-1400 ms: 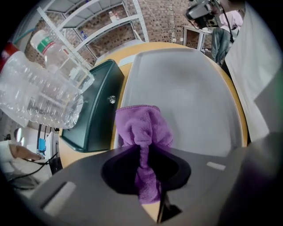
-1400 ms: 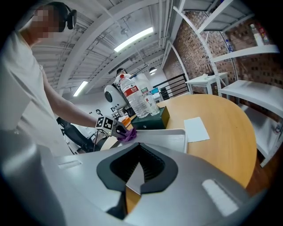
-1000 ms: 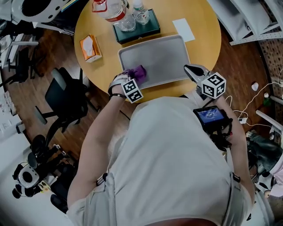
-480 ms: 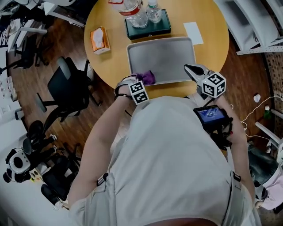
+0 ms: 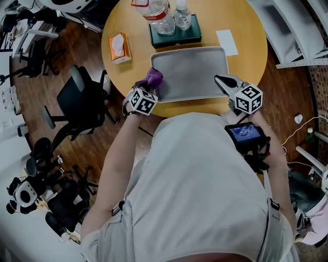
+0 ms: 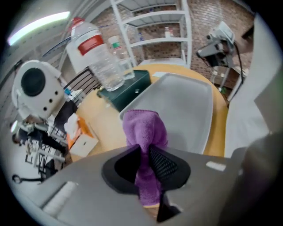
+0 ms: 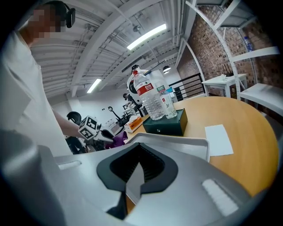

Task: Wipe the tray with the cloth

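Left gripper clenches the cloth at frame centre, while right gripper's thin pinch on the tray may slip.

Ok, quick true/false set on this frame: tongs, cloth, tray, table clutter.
1. The left tongs grip the purple cloth. True.
2. The right tongs are open and empty. False: they are clamped on the near rim of the tray.
3. Two bottles stand on the green box. True.
4. The orange tissue box lies in the tray. False: it sits on the table, left of the tray.
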A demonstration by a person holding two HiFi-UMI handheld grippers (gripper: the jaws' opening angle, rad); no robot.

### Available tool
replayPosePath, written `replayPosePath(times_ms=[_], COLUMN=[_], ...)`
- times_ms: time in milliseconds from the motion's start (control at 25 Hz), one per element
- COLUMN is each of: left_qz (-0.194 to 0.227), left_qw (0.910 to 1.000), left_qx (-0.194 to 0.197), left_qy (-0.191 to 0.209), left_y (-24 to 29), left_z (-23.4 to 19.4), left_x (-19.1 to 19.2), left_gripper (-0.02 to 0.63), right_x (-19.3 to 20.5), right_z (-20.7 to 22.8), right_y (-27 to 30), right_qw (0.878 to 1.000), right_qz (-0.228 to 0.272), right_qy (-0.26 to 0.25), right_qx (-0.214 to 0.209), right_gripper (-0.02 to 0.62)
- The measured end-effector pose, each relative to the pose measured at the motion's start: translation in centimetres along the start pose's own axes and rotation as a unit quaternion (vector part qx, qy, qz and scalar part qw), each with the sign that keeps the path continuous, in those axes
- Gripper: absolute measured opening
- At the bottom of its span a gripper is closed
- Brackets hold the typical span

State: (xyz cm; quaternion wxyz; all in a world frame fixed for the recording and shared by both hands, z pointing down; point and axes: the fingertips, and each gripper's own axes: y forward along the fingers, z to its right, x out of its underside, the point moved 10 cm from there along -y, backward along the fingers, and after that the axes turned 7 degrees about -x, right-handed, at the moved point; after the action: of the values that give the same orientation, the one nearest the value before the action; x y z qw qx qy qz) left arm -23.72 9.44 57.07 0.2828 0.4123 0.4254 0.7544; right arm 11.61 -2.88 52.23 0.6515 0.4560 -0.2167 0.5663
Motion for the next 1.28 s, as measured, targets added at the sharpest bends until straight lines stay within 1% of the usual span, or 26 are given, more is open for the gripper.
replayPosePath(times_ms=[120,200,280,400,440,560,640,760,800,880,920,960,1040,1080,1160,1200,1280], left_qz=[-0.038,-0.073,-0.105,-0.123,-0.127,-0.129,-0.126,-0.113,-0.104,-0.075,-0.053,-0.028,0.035,0.071,0.146,0.179,0.227], left_qw=[0.996,0.9909,0.9874,0.9851,0.9848,0.9868,0.9876,0.987,0.9866,0.9864,0.9862,0.9858,0.9826,0.9788,0.9668,0.9603,0.9502], left_qx=[-0.014,-0.015,-0.006,0.024,0.029,0.028,0.029,0.027,0.026,0.022,0.02,0.015,0.005,0.007,0.036,0.057,0.092], left_qy=[-0.08,-0.112,-0.118,-0.118,-0.115,-0.094,-0.088,-0.111,-0.123,-0.145,-0.155,-0.165,-0.182,-0.192,-0.207,-0.206,-0.193], left_y=[0.2,1.0,2.5,4.9,5.5,6.0,5.9,5.1,4.6,3.0,2.0,0.8,-1.6,-2.8,-4.8,-5.5,-6.6], left_z=[-3.5,-4.8,-5.1,-4.4,-4.2,-4.0,-4.1,-4.5,-4.6,-4.8,-4.9,-5.0,-5.0,-4.8,-3.8,-3.1,-1.3], left_x=[2.6,4.4,5.8,6.8,6.9,7.0,7.0,7.2,7.3,7.0,6.5,6.0,4.7,4.0,2.3,1.3,-0.6], left_gripper=[0.058,0.058,0.058,0.06,0.06,0.064,0.071,0.097,0.113,0.174,0.197,0.206,0.206,0.206,0.202,0.182,0.106], right_x=[-0.3,-0.4,-0.5,-0.4,-0.4,-0.2,-0.1,-0.2,-0.3,-0.6,-0.8,-1.0,-1.4,-1.5,-1.8,-1.9,-2.1], right_z=[-0.3,-0.4,-0.3,-0.1,-0.1,-0.1,-0.1,-0.1,-0.2,-0.4,-0.4,-0.3,-0.3,-0.4,-0.6,-0.7,-1.0], right_y=[0.4,0.5,0.5,0.1,0.0,-0.3,-0.4,0.0,0.1,0.3,0.3,0.4,0.6,0.7,0.9,1.1,1.3], right_qw=[1.0,1.0,1.0,1.0,1.0,1.0,1.0,1.0,1.0,1.0,1.0,1.0,1.0,1.0,0.999,0.999,0.999], right_qz=[-0.005,-0.007,-0.008,-0.007,-0.006,-0.004,-0.005,-0.006,-0.004,0.004,0.007,0.008,0.008,0.008,0.009,0.009,0.005], right_qy=[-0.005,-0.006,-0.006,-0.004,-0.003,-0.001,0.0,-0.003,-0.005,-0.009,-0.012,-0.016,-0.024,-0.028,-0.033,-0.037,-0.047], right_qx=[-0.007,-0.009,-0.005,0.003,0.006,0.013,0.014,0.005,0.001,-0.004,-0.006,-0.007,-0.008,-0.01,-0.014,-0.016,-0.025], right_gripper=[0.003,0.003,0.003,0.003,0.003,0.003,0.003,0.003,0.003,0.003,0.003,0.003,0.003,0.003,0.002,0.002,0.002])
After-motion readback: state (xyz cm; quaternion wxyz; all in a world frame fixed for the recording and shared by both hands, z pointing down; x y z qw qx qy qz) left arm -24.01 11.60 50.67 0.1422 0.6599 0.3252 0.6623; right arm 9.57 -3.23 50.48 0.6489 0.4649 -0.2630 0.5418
